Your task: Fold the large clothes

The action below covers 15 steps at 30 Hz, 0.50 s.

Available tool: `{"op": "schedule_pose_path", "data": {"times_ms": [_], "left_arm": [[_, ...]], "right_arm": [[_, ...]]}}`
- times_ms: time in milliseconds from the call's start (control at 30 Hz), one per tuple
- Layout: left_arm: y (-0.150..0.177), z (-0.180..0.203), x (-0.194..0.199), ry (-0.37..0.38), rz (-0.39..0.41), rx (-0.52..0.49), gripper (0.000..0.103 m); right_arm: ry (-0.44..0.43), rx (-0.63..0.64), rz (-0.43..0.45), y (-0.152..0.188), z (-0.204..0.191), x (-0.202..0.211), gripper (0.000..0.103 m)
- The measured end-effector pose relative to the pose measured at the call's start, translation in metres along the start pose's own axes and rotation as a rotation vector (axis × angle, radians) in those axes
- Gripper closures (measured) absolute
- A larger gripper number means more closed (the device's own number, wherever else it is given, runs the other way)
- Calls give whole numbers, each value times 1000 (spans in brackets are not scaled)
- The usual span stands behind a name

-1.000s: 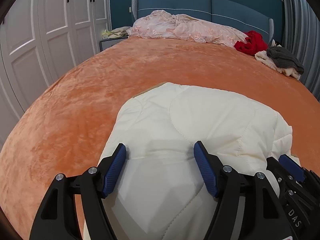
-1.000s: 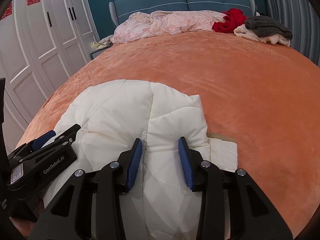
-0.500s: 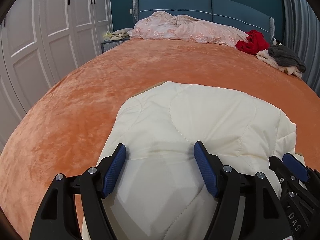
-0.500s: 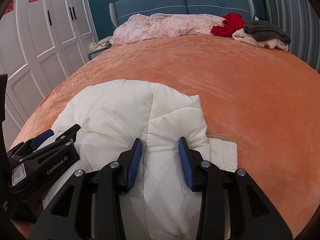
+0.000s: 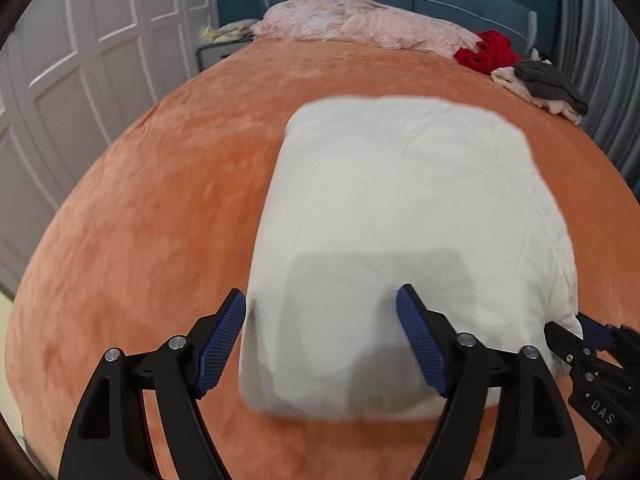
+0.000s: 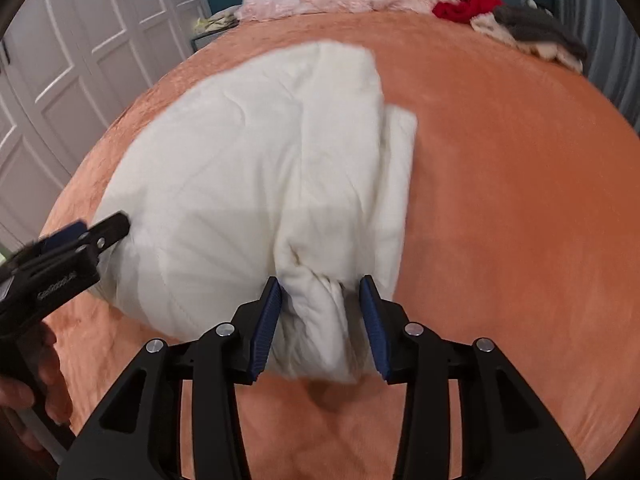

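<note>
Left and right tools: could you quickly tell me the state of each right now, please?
Left tool: open, straddling the near end of the cream padded jacket.
Right tool: open, a bunched fold of the jacket between its fingers.

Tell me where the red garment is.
Red garment lies at the bed's far right by the headboard, between the pink bedding and the grey-and-cream pile.

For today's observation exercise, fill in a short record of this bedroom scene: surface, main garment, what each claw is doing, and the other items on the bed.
surface: orange bedspread
main garment: cream quilted jacket, bundled, lying near the bed's front edge; image is motion-blurred
left claw: wide open, fingers either side of the jacket's near end
right claw: fingers close around a bunched fold of the jacket; firm grip unclear
far end of bed: pink blanket, red garment, grey knit on a cream piece
side of room: white wardrobe doors
</note>
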<state>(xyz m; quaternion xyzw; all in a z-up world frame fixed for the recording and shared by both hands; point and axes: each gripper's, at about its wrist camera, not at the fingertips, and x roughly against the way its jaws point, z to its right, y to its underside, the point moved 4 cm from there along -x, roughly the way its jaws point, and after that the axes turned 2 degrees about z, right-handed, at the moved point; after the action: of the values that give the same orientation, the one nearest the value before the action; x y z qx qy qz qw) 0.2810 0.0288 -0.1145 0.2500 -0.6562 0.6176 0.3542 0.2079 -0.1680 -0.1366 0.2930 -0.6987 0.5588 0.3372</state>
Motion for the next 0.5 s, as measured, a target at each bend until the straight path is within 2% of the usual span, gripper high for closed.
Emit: {"op": "schedule_pose_path", "data": {"times_ms": [100, 267, 333, 400, 500], "left_arm": [[7, -5, 14, -3, -28, 43, 26], [25, -6, 49, -50, -35, 28, 28], [37, -5, 65, -74, -41, 20, 28], [49, -3, 83, -94, -45, 23, 28], [68, 1, 107, -114, -42, 29, 28]], "right_arm": [[18, -38, -9, 4, 3, 22, 65], [73, 10, 53, 19, -3, 80, 63], [84, 9, 71, 30, -3, 102, 57], [94, 0, 84, 42, -5, 116, 45], [116, 13, 104, 60, -8, 136, 40]]}}
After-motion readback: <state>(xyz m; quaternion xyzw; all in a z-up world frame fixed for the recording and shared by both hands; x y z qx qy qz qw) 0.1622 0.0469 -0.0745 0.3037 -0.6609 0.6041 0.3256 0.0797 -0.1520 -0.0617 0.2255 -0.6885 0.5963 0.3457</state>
